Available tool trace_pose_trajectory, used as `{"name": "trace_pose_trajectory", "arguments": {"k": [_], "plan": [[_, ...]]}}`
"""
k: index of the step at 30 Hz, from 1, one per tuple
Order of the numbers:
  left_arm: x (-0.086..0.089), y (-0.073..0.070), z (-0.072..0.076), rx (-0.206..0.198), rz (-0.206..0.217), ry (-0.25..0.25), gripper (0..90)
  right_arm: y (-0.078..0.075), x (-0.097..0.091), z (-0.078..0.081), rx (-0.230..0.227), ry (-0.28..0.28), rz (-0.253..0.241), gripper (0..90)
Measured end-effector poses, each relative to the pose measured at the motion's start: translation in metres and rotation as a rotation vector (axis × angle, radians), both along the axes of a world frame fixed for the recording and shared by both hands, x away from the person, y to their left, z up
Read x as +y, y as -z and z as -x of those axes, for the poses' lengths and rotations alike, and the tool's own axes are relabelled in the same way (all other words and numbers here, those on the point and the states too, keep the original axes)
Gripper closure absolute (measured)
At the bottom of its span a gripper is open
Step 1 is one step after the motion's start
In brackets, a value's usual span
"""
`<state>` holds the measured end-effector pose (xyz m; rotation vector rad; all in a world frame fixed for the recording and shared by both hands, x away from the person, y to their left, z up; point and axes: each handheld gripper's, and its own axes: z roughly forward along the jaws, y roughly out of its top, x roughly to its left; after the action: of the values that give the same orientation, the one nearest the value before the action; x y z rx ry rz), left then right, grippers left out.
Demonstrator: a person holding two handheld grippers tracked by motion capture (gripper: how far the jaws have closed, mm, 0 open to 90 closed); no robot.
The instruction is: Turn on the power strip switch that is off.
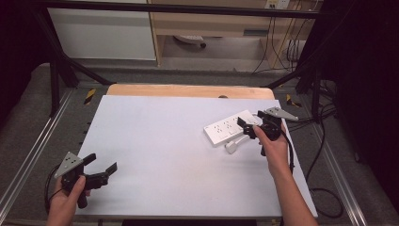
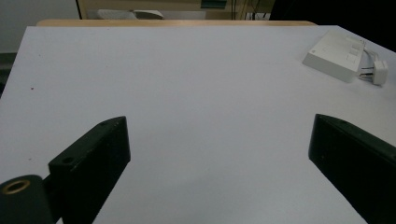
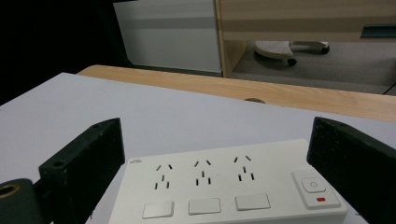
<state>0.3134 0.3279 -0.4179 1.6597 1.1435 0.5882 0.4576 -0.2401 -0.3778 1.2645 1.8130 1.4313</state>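
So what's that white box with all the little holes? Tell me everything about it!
It is a white power strip, plastic by the look of it, lying flat on the right side of the pale table. Its top has three sets of socket holes, three blank rectangular covers below them, and a power button with a small red mark at one end. A white cord with a plug lies beside it. The right gripper hovers at it, fingers open on either side, apparently not touching.

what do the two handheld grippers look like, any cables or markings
Both the left gripper and the right gripper are black, each with two flat blocky jaws, a grey three-cornered plate on top and a black cable trailing off. A brass-coloured threaded hole shows beside one jaw. Forearms are bare, no sleeves.
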Motion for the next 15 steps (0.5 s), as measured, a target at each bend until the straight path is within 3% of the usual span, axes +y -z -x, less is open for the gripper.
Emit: {"name": "trace_pose_trajectory", "arguments": {"k": [15], "plan": [[0.001,0.0,0.0,-0.002,-0.001,-0.001,5.5,0.013,0.012,-0.011,0.023,0.003,0.004,7.4]]}}
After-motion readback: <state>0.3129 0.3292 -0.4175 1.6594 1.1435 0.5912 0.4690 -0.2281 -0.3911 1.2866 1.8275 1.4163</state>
